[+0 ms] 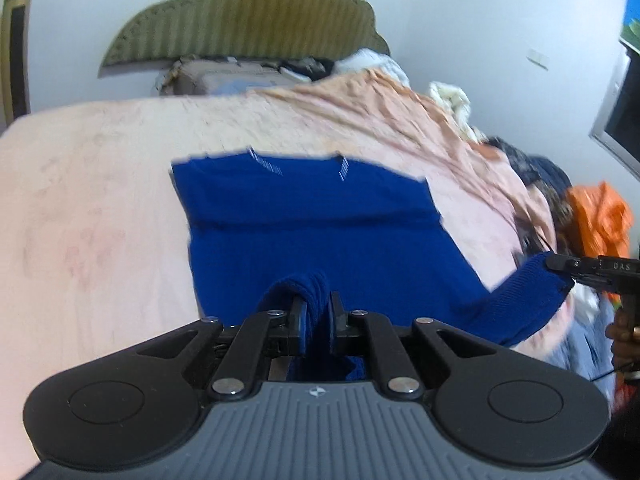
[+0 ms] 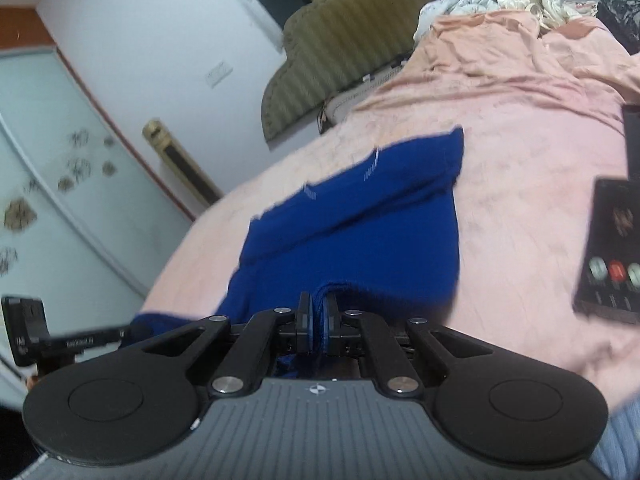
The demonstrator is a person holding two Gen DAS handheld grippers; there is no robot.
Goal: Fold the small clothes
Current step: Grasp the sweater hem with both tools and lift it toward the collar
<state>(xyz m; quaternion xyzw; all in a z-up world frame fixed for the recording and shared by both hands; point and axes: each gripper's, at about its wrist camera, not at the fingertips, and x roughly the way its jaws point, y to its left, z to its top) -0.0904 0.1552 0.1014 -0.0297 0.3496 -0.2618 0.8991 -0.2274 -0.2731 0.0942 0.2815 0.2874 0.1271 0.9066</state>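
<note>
A royal-blue knit garment (image 1: 312, 224) lies spread on the pink bedsheet (image 1: 100, 208). My left gripper (image 1: 318, 312) is shut on a bunched fold of its near edge. My right gripper (image 2: 318, 312) is shut on another part of the near edge of the blue garment (image 2: 352, 220). In the left wrist view the right gripper (image 1: 560, 266) shows at the far right, pinching a ribbed corner lifted off the bed. In the right wrist view the left gripper (image 2: 124, 334) shows at the lower left, holding the garment's other corner.
A pile of other clothes, orange (image 1: 600, 216) and dark, lies at the bed's right side. A dark box with coloured buttons (image 2: 612, 248) rests on the sheet (image 2: 520, 184) to the right. An olive padded headboard (image 1: 248, 12) stands behind. White walls surround the bed.
</note>
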